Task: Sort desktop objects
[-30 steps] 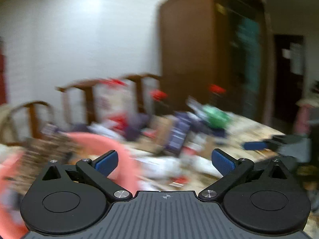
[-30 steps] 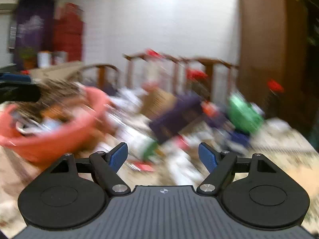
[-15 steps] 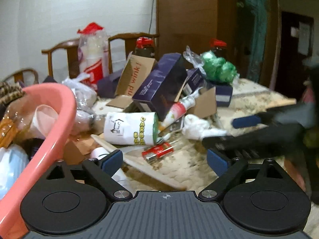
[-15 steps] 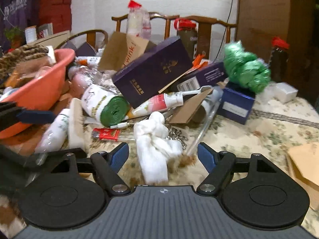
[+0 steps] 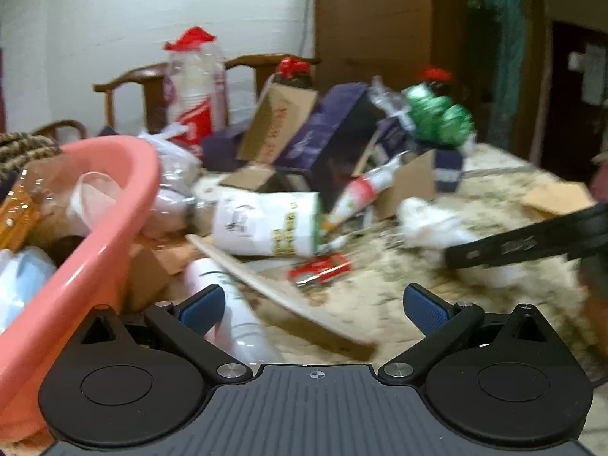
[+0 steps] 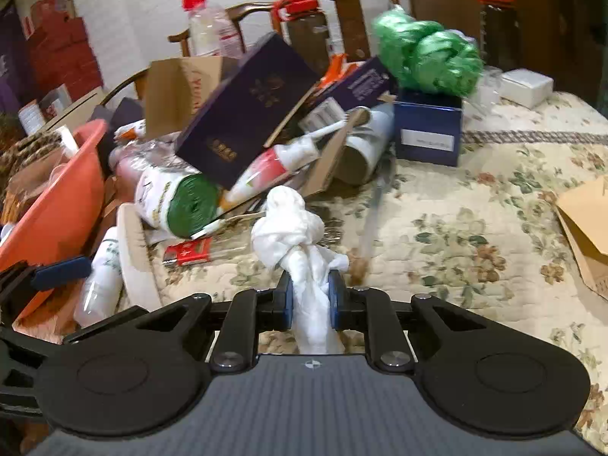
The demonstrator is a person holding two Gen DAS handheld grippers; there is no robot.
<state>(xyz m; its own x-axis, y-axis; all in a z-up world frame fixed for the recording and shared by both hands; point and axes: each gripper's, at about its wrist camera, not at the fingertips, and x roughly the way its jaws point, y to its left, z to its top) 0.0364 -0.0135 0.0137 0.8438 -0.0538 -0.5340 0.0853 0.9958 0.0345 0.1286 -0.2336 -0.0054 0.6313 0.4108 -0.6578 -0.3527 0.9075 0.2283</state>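
A heap of desktop clutter lies on the flowered tablecloth. In the right wrist view my right gripper is shut on a knotted white cloth, both blue pads pressing its lower end. The same cloth shows in the left wrist view under the right gripper's black arm. My left gripper stands open beside the pink basin, over a clear plastic bottle and a flat wooden stick, with nothing between its pads. That left gripper's blue pad shows at the left edge of the right wrist view.
The pile holds a purple box, a roll of garbage bags, a red-and-white tube, a red pack, a blue box and a green bag. Cardboard lies at right. Chairs stand behind.
Both views swung down from the room to the table. The right gripper's jaws, wide open before, have closed on the white cloth. The left gripper stays open near the basin.
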